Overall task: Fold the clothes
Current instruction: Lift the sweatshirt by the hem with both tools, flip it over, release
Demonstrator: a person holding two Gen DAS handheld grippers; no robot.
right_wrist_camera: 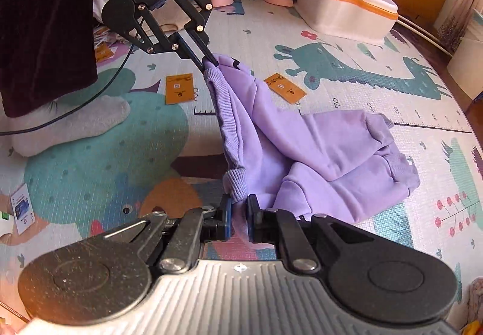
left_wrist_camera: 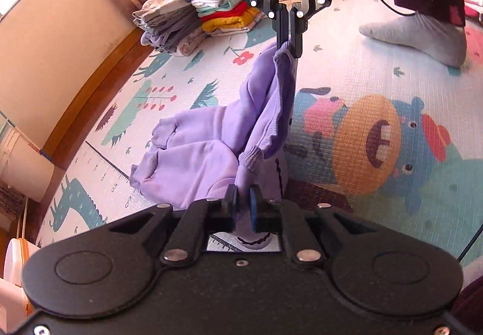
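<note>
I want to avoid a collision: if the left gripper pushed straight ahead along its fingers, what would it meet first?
Beyond the purple sweatshirt it already grips, the left gripper points roughly at the right gripper, pinching the same garment opposite. That is probably first, though depth is unclear.

Both wrist cams sit close above the play mat [left_wrist_camera: 347, 69], facing each other; shared: purple garment [left_wrist_camera: 211, 154] at 12 o'clock.

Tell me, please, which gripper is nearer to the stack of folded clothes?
Right. The right gripper holds the purple garment close to the stack of folded clothes; the left gripper holds it farther back.
</note>
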